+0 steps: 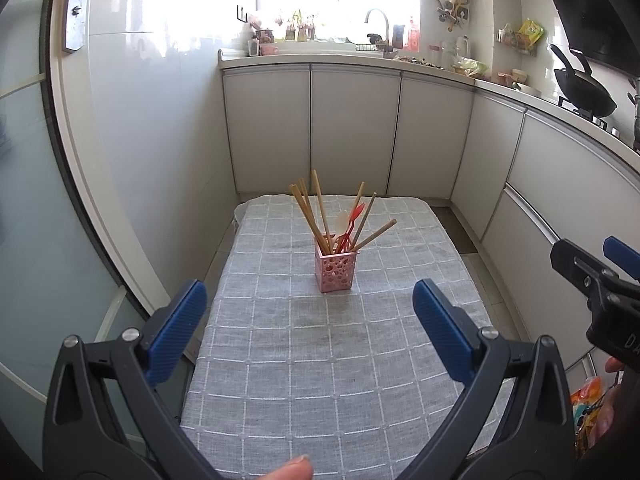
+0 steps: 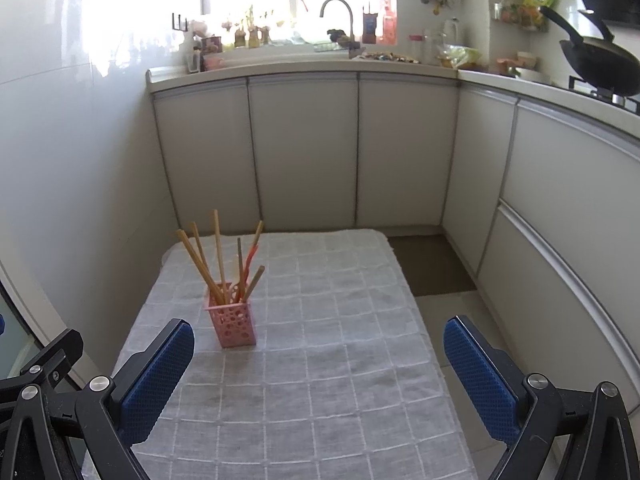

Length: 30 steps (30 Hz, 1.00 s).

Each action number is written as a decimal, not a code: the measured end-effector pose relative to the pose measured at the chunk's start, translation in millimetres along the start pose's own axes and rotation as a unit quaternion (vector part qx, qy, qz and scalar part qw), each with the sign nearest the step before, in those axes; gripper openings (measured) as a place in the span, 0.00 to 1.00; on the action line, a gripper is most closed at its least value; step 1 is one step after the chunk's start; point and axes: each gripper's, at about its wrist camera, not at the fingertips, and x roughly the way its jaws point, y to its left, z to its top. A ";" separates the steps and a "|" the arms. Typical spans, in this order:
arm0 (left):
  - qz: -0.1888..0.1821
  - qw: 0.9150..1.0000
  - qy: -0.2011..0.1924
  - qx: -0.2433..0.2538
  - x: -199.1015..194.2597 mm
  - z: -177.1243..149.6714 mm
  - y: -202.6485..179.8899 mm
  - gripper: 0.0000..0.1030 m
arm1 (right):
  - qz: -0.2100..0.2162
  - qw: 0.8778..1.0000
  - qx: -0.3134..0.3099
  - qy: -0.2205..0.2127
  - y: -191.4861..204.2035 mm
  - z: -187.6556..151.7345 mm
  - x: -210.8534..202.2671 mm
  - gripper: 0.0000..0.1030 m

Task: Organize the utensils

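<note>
A small kitchen, seen from two cameras mounted on hand-held grippers. A low table covered with a grey checked cloth (image 1: 320,360) fills the middle of both views, with white cabinet doors behind it and a bright window above a sink.

Near the far middle of the table stands a pink holder (image 1: 336,270) with a pattern of round holes, upright on the cloth. It holds a loose bunch of wooden chopsticks (image 1: 320,208) that fan outward, plus a red utensil (image 1: 354,220) and a pale spoon (image 1: 342,220). Nothing else lies on the cloth.

The left gripper (image 1: 310,304) hovers over the near end of the table, its blue-padded fingers spread wide and holding nothing. The right gripper (image 2: 318,344) is also spread wide and empty, and sits slightly to the right — the holder appears toward its left finger. Both are well apart from the holder. A fingertip of the person shows at the bottom edge of the left view.

The utensils all appear gathered already, so little seems left to do. The risk from here is a bump: the holder looks light and top-heavy, with long sticks leaning outward — a finger brushing a chopstick could tip it and scatter the contents.
</note>
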 end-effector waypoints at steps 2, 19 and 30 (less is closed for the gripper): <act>-0.002 1.000 0.001 0.000 0.5 -0.6 0.8 0.99 | 0.000 1.000 0.000 0.000 -0.3 -0.1 -0.1 0.99; -0.001 1.000 0.002 0.001 1.0 0.4 0.7 0.99 | -0.001 1.000 -0.001 0.002 0.1 -0.4 1.2 0.99; 0.004 1.000 0.006 -0.007 6.8 0.5 1.9 0.99 | -0.009 1.000 0.000 0.014 -0.4 -0.7 12.2 0.99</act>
